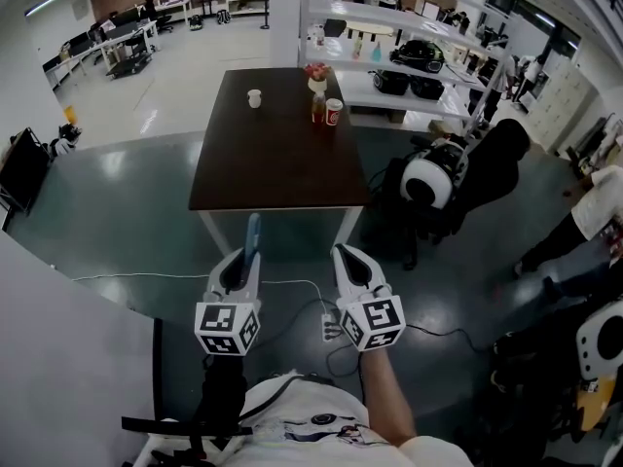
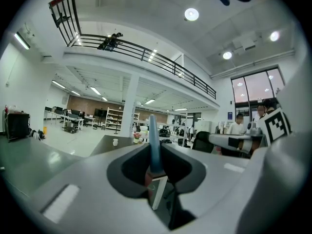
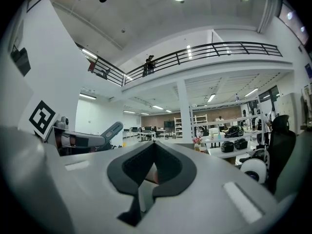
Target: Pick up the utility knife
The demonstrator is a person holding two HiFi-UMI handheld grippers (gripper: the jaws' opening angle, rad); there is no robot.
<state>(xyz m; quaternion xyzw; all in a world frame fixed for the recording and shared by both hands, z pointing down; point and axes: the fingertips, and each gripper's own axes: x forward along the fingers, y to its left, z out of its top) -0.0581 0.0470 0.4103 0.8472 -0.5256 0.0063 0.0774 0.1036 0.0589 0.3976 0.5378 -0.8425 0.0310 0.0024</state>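
Slipping is the main worry. The left gripper (image 1: 244, 264) is clamped on the utility knife (image 1: 252, 235) by one end only. It is held in the air on the near side of the table (image 1: 261, 159), well clear of its edge. Most of the knife's length sticks out past the jaws, so a quick swing or a knock against the table's near edge could lever it loose and drop it to the floor. I judge the hold narrow: the left gripper view shows the pads meeting only the lower part of the thin body (image 2: 153, 145). Whether a blade is out, I cannot tell. If one is, the free end pointing toward the table is a hazard. The right gripper (image 1: 345, 255) hangs just beside the left one, also short of the table, jaws together on nothing, so it offers no backup.

The table is a dark brown rectangular slab, matt, on pale legs. Both grippers are smooth light-grey plastic shells with black, soft-looking pads, and each carries a white cube with square black markers. The knife is a slim, flat, pale-blue bar with a rounded tip, seemingly hard smooth plastic. That makes it slick under the pads.
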